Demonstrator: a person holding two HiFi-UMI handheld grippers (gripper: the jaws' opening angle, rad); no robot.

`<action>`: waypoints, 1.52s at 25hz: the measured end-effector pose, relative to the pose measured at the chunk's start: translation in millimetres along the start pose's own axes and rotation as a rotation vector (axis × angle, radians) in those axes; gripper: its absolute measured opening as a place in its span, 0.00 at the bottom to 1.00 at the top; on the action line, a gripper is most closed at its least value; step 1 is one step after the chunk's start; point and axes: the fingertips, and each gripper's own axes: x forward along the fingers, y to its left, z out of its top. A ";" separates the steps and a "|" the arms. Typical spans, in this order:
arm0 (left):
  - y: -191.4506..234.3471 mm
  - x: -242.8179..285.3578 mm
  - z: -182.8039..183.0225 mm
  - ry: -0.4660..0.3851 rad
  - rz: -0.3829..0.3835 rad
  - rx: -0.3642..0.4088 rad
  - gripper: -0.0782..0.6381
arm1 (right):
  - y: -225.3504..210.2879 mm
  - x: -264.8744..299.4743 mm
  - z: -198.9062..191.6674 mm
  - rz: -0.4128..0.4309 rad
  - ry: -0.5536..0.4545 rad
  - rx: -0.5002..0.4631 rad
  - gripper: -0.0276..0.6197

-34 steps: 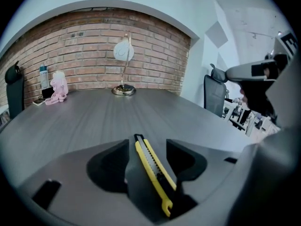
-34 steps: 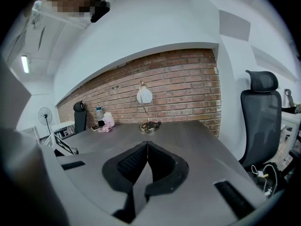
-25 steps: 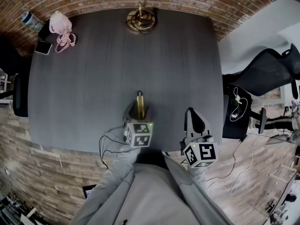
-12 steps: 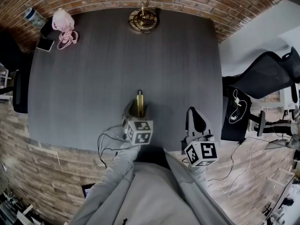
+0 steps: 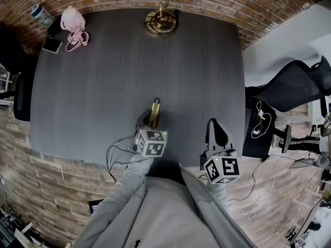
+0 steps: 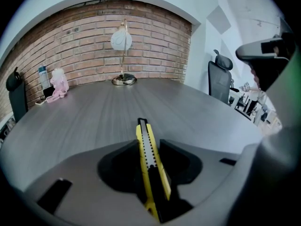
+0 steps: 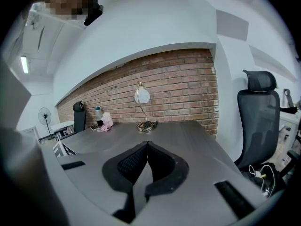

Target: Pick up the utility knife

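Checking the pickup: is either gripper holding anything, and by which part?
Nothing yet: the left gripper is closing its jaws around the middle of the knife, not gripping. The right gripper is empty.

Table: dark grey wood-grain top, matt, smooth. Utility knife: smooth yellow plastic body, black plastic slider. Wall: rough red brick, matt. Lamp: shiny brass-look metal base, frosted white shade. Chair: black mesh back. Sleeve: soft grey cloth. Right gripper: matt grey plastic shell, pads black, finely ribbed.
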 end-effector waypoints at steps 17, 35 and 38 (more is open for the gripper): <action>8.5 -5.2 6.6 -0.009 -0.063 -0.041 0.30 | 4.5 0.1 4.1 -0.016 -0.003 -0.010 0.07; 50.2 -57.0 77.3 -0.195 -0.041 -0.012 0.29 | 16.7 1.1 34.9 -0.009 -0.060 -0.055 0.07; 54.6 -70.9 92.3 -0.241 -0.041 -0.002 0.29 | 22.8 2.7 38.0 0.006 -0.064 -0.067 0.07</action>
